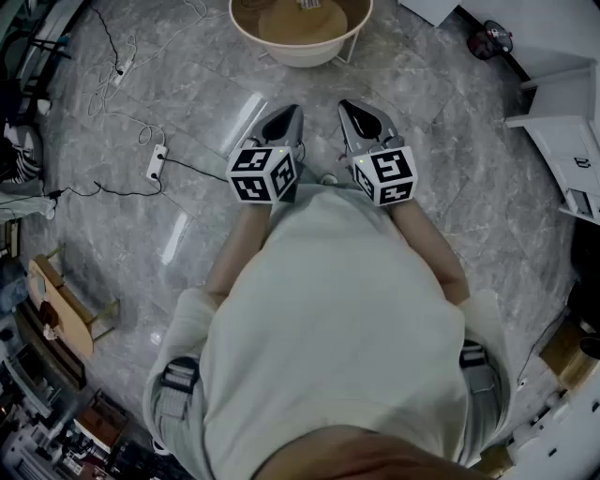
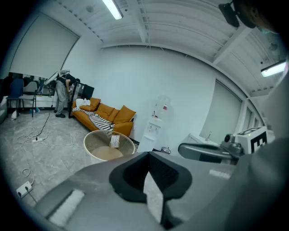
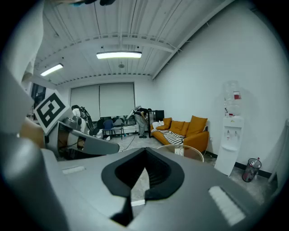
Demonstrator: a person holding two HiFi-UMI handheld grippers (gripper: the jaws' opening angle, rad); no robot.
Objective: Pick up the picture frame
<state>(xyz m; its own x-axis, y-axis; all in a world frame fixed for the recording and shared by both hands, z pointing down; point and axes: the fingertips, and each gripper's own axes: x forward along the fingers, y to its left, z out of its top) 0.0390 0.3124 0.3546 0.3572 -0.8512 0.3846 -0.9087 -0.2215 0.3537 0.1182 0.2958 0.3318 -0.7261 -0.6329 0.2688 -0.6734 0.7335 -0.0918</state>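
A small upright picture frame with a pale face stands on the round glass-topped table ahead of me. In the right gripper view the frame shows on the table. In the head view only the frame's lower edge shows, at the top border over the table. My left gripper and right gripper are held side by side at waist height, well short of the table. Both are shut with nothing between the jaws.
An orange sofa with a striped throw stands along the far wall, a white water dispenser and a small bin beside it. A power strip with cables lies on the marble floor at left. White furniture stands at right.
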